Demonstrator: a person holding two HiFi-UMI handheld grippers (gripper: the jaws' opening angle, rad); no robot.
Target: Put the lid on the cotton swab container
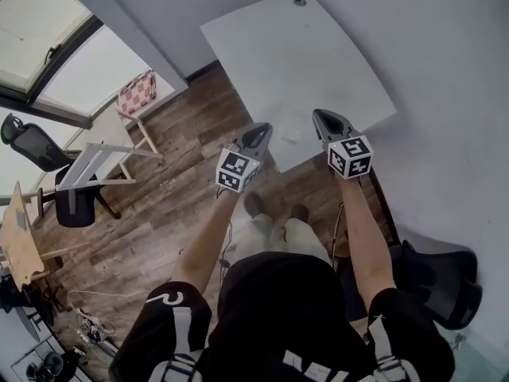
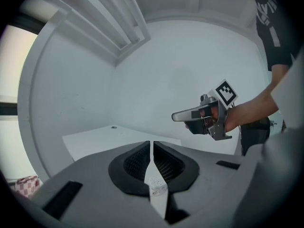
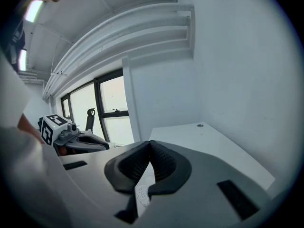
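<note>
Zero progress on the actual job as far as I can see, so here's the rundown from closest out. The person stands on the wood floor (image 1: 175, 205), both arms held out in front, one tool in each hand. The left gripper (image 1: 263, 129) has its jaws pressed flat together with nothing between them, and the right gripper (image 1: 319, 115) is the same: pads meeting, nothing pinched. They're side by side but apart. The left one hangs over the floor just short of the table's near edge and the right one pokes in over that edge, both up in the air and touching nothing. Beyond them is the white table (image 1: 318, 54), and honestly it looks bare. The only thing I can pick out on it is a small round cable hole (image 1: 300, 1) by the far edge, close to the wall. No cotton swab container and no lid show up on the table, in either tool or anywhere in the three views, so I can't tell you where they are. My read is the task hasn't started. Finding the lid, picking it up, lining it up over the container and pressing it down is all left to do, and both sets of jaws would need to open first.
</note>
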